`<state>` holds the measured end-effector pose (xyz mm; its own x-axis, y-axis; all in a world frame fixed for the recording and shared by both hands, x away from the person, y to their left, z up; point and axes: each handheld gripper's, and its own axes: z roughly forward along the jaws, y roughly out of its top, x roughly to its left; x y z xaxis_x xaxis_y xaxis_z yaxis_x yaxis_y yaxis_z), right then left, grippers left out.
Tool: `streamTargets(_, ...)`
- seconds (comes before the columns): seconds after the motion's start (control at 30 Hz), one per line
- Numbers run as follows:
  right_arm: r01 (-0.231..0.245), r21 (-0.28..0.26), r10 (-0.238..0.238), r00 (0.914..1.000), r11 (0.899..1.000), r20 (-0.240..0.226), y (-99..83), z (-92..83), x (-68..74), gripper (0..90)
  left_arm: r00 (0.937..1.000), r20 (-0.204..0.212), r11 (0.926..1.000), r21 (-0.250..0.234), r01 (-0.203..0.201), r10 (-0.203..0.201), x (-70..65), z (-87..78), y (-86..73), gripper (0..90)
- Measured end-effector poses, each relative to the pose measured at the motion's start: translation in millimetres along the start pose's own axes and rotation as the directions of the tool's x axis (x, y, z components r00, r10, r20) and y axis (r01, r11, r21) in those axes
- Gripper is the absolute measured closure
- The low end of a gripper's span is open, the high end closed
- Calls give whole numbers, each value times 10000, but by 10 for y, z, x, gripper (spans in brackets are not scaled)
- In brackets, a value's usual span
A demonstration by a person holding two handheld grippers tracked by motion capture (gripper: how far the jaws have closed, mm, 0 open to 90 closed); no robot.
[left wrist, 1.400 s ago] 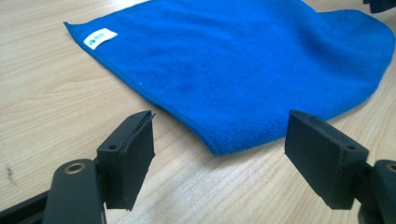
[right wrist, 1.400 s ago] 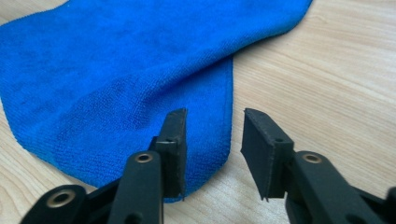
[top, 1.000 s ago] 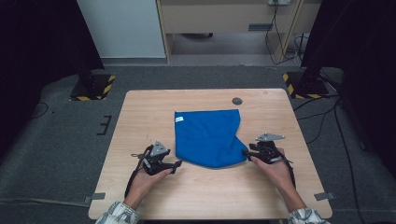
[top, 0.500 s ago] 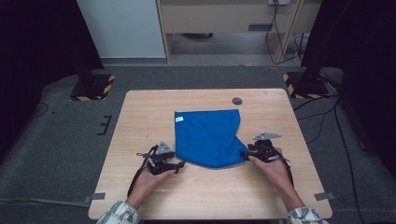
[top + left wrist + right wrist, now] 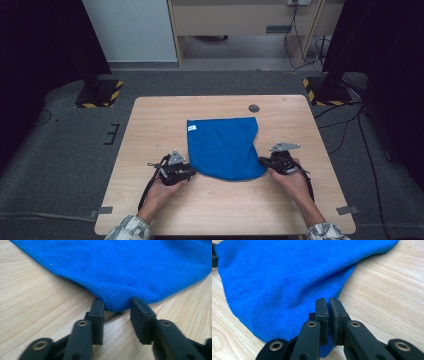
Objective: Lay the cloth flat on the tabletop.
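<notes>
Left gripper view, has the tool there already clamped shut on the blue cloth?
No, the left tool stands open, its jaws apart on either side of the blue cloth's corner on the wooden table.

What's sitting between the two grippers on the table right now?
The blue cloth spans the gap between the left gripper and right gripper, seen in the high view; no other object lies there.

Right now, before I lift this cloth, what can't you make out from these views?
- Right tool: the jaws cover the blue cloth edge, so the depth of its bite is hidden in the right gripper view.
- Left tool: the cloth corner between its open jaws may or may not touch them.
- White tag in the high view: too small to read.
- Cloth underside: hidden against the table.
</notes>
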<state>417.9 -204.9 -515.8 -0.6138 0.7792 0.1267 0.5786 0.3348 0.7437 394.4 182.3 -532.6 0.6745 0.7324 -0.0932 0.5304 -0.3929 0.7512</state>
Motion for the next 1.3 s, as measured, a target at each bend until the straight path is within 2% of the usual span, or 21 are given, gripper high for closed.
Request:
streamTargets(0.13, 100, -17, -100, 9999, 9999, 17, 11, -14, 27, 864, 10000, 59, 9996, -260, 56, -55, 38, -3, 50, 791)
streamTargets(0.2, 158, -43, -158, 9999, 9999, 39, 14, -17, 29, 863, 9999, 69, 9990, -441, -70, 73, 43, -31, 95, 827)
streamTargets(0.27, 118, -73, -117, 9999, 9999, 97, 17, -29, 31, 863, 9999, 129, 9960, -884, 90, -79, 67, -87, 162, 857)
streamTargets(0.33, 224, -83, -222, 9995, 9997, 218, 20, -50, 23, 863, 9994, 270, 9938, -1083, 234, -206, 103, -110, 237, 872)
streamTargets(0.43, 86, -118, -82, 9993, 9999, 354, 15, -78, -2, 864, 9991, 316, 9951, -929, 324, -296, 158, -48, 358, 883)
streamTargets(0.5, 32, -83, -28, 9989, 10000, 463, 4, -87, -21, 869, 9980, 334, 9957, -736, 556, -533, 205, 35, 455, 883)
streamTargets(0.57, -110, 55, 106, 9980, 9999, 619, -8, -91, -35, 874, 9940, 492, 9927, -663, 1011, -979, 254, 134, 554, 883)
streamTargets(0.67, -187, 113, 179, 9975, 9998, 677, -23, -89, -77, 881, 9932, 350, 9925, -468, 1125, -1110, 306, 288, 715, 881)
streamTargets(0.87, -373, 211, 355, 9960, 9991, 818, -32, -103, -103, 884, 9971, -8, 9966, 307, 760, -760, 330, 541, 884, 879)
streamTargets(1.03, -202, 294, 171, 9945, 9994, 1029, -32, -122, -98, 884, 9979, -309, 9950, 806, 585, -562, 353, 718, 866, 879)
streamTargets(1.1, -286, 399, 239, 9932, 9988, 1136, -36, -122, -105, 885, 9973, -274, 9950, 718, 699, -681, 372, 748, 843, 856)
streamTargets(1.2, -314, 475, 251, 9914, 9984, 1282, -47, -117, -136, 885, 9965, -12, 9961, 287, 838, -838, 379, 742, 815, 813)
streamTargets(1.3, -336, 512, 268, 9914, 9981, 1281, -54, -102, -138, 884, 9958, 71, 9958, 14, 912, -912, 389, 694, 805, 661)
